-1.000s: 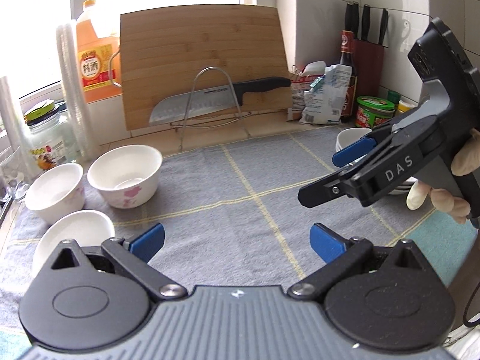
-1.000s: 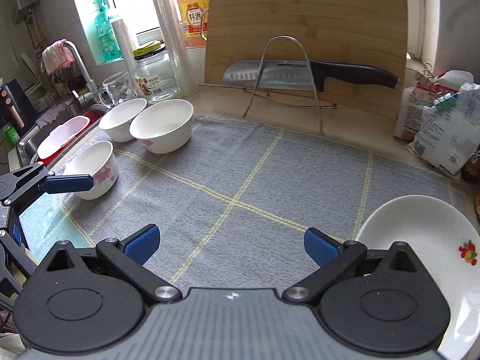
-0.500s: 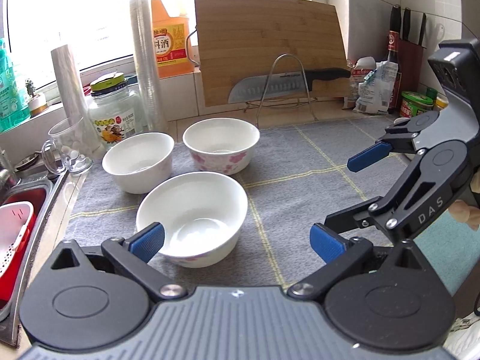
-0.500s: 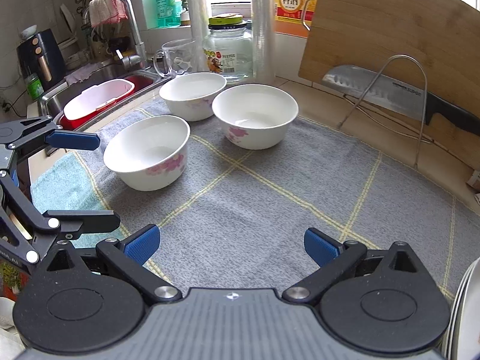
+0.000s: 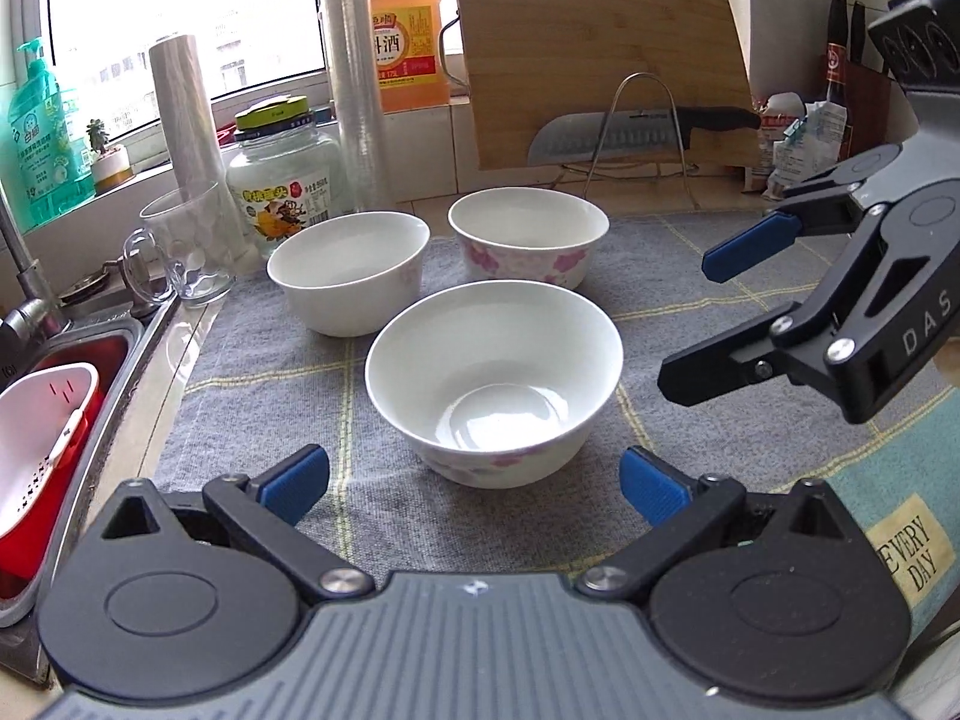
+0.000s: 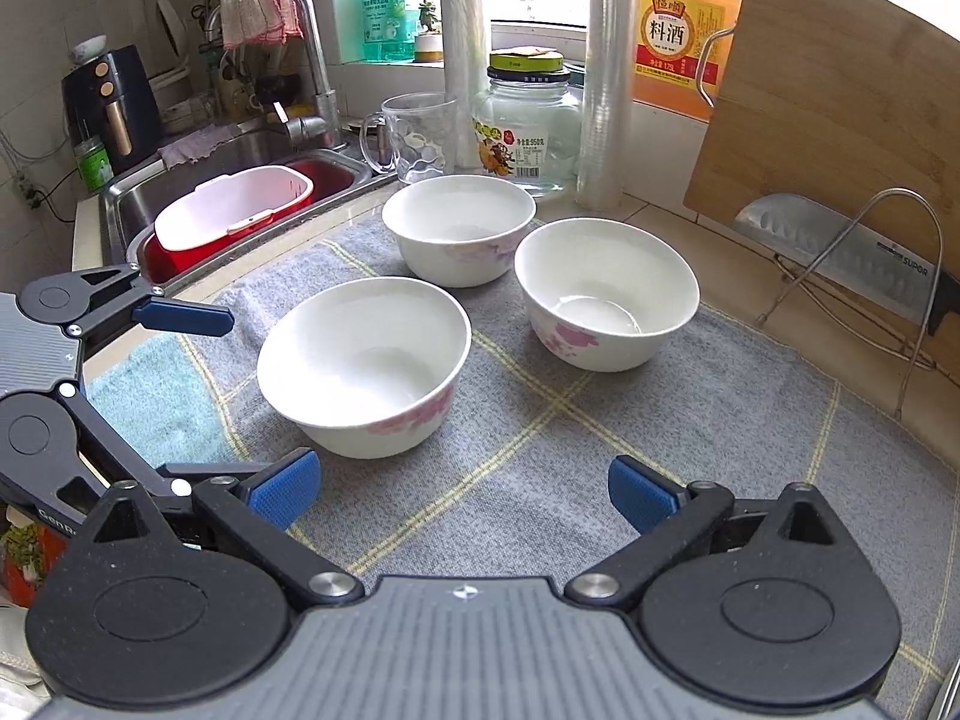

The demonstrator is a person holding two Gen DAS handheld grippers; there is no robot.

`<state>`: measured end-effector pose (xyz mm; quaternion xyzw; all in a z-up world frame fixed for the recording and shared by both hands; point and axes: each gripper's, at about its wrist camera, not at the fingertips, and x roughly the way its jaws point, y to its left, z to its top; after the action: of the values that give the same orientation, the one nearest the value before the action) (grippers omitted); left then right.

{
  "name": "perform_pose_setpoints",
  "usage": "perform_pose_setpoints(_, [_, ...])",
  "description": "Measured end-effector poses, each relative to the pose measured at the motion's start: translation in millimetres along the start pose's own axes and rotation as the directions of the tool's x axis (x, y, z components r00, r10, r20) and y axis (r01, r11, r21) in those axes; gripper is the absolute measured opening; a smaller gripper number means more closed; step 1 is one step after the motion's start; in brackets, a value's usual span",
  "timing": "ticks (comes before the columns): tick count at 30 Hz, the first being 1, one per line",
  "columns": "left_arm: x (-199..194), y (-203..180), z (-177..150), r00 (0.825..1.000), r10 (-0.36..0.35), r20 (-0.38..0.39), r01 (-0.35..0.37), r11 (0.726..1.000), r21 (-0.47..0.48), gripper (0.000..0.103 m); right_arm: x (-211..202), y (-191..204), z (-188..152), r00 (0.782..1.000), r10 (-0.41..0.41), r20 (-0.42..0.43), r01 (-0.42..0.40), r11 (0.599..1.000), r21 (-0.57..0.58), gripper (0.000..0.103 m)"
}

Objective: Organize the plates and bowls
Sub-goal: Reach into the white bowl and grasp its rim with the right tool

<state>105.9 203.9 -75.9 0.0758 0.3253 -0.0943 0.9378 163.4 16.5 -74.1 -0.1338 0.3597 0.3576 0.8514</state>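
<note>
Both claws are spread and empty: the left claw (image 5: 474,474) hovers just short of the nearest bowl (image 5: 493,381), which sits on the grey cloth (image 5: 270,396) covering the surface, while the right claw (image 5: 702,324) hangs at its 3 o'clock. The step in hand looks like the approach to stacking, so the next move calls for pinching that bowl's rim and nesting it in one of the two bowls behind, at 11 o'clock (image 5: 349,270) and 12 o'clock (image 5: 528,243). A glass mug (image 5: 186,252), a jar (image 5: 282,174) and the sink (image 5: 78,360) crowd the 9-to-10 o'clock side, the knife rack (image 5: 636,132) stands farther back, and no plates show here.
</note>
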Motion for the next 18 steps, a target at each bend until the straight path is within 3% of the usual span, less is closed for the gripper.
perform_pose_setpoints(9, [11.2,2.6,-2.2,1.0,-0.006,0.008,0.006,1.0,-0.006,0.102,31.2,10.7,22.8,0.994,0.105,-0.01,-0.105,0.994,-0.011,0.103])
perform_pose_setpoints(18, [18.0,5.2,-0.7,0.999,-0.029,0.024,0.029,1.0,0.004,0.102,58.5,8.0,39.1,0.986,0.159,-0.05,-0.159,0.987,0.004,0.103])
